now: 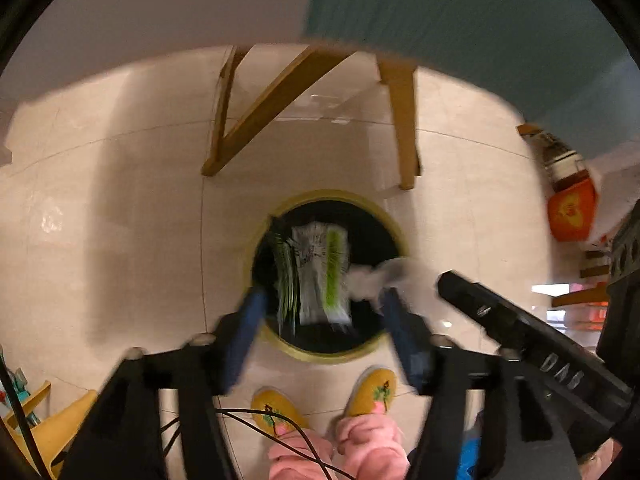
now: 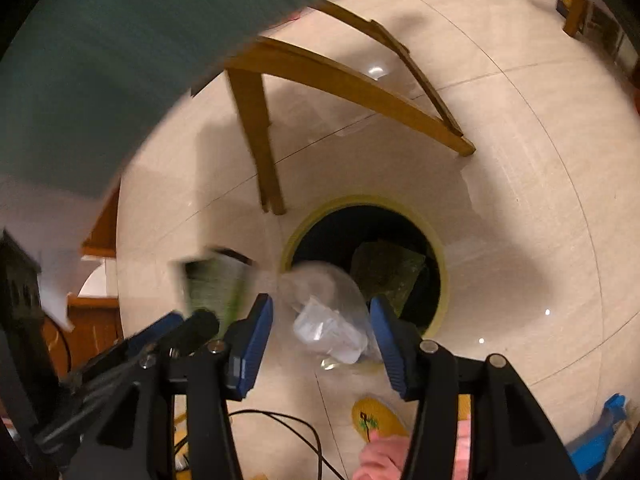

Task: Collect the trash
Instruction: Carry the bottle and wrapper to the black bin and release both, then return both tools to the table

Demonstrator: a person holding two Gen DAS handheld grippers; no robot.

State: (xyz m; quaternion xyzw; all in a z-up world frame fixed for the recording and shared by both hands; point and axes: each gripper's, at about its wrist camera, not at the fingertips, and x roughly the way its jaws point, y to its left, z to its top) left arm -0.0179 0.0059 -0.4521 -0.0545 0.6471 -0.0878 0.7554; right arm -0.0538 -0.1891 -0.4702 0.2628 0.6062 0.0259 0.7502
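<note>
- Left gripper (image 1: 322,304): 2 fingers spread wide, holding nothing; green-and-white wrapper (image 1: 322,276) blurred between them, over the trash bin (image 1: 280,342).
- Right gripper (image 2: 322,320): fingers parted; clear plastic bag (image 2: 328,312) between them, contact unclear, bin rim at 1 o'clock.

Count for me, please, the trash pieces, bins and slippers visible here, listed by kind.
Green wrappers: 2
Clear plastic bag: 1
Yellow-rimmed bin: 1
Yellow slippers: 2
Total: 6
</note>
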